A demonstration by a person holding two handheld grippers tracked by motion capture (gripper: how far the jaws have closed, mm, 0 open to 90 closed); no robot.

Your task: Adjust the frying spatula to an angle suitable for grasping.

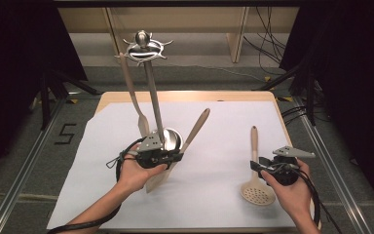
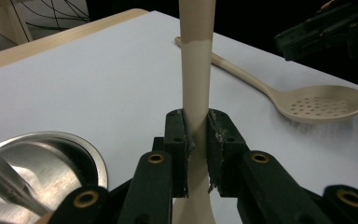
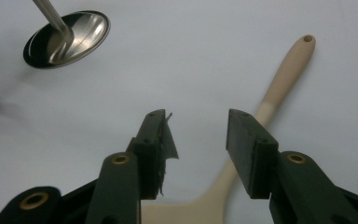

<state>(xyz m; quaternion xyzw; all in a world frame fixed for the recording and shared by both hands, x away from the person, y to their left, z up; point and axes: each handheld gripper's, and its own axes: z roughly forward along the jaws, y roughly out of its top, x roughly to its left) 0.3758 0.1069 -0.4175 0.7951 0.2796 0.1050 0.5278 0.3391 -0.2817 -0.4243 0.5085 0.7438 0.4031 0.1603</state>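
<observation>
Left gripper [image 2: 196,133] is clamping the beige spatula [image 2: 196,70] by its handle, beside the steel rack base [image 2: 70,154]. Right gripper [image 3: 200,133] is hovering with jaws apart, holding nothing; slotted spoon [image 1: 256,187] is lying on the white sheet [image 1: 214,141] beside it.

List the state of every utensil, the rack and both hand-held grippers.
Left hand-held gripper: shut on the spatula handle.
Spatula: clamped, tilted, handle pointing up and away.
Right hand-held gripper: open, holding nothing.
Slotted spoon: lying flat on the white sheet, free.
Hanging utensil: hung from the rack top.
Rack: upright on its round metal base.
</observation>
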